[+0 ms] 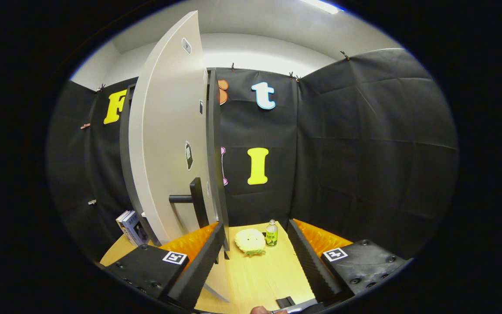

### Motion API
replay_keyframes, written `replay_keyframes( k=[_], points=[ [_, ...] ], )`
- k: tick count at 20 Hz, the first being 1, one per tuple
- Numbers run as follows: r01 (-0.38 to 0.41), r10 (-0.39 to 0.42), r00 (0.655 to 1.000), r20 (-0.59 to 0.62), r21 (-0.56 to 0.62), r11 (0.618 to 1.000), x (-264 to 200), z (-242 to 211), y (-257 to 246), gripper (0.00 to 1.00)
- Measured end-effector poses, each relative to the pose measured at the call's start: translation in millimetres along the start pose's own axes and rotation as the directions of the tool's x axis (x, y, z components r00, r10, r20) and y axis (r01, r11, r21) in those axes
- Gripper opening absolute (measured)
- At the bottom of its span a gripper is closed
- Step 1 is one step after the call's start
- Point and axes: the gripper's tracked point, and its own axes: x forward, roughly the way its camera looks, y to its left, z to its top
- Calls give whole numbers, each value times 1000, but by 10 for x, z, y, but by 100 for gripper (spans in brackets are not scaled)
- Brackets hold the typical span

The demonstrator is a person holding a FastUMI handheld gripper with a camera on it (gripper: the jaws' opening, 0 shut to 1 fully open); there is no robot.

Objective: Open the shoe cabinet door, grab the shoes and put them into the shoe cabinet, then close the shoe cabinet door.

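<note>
The shoe cabinet's white door (168, 144) stands swung out toward me, with its black bar handle (188, 199) just above my left finger (203, 261). The door's dark free edge (215, 152) runs down right beside that finger's tip. The dark cabinet body (124, 131) shows behind the door. My gripper (256, 226) is open, with nothing between the fingers. Beyond the fingertips, a pale yellow fluffy shoe (250, 241) lies on the wooden table (255, 279).
A small green bottle (271, 233) stands right next to the shoe. Books (131, 226) lean by the cabinet's foot on the left. Black cloth walls close in the back and right. A fingertip (259, 310) shows at the table's near edge.
</note>
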Motion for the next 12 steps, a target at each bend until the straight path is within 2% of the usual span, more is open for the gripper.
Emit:
replay_keyframes(
  k=[4,12],
  points=[
    [34,-34,999,-1,11,999,-79,-34,198,97],
    [30,-30,1000,-3,-11,999,-204,-102,922,97]
  ],
)
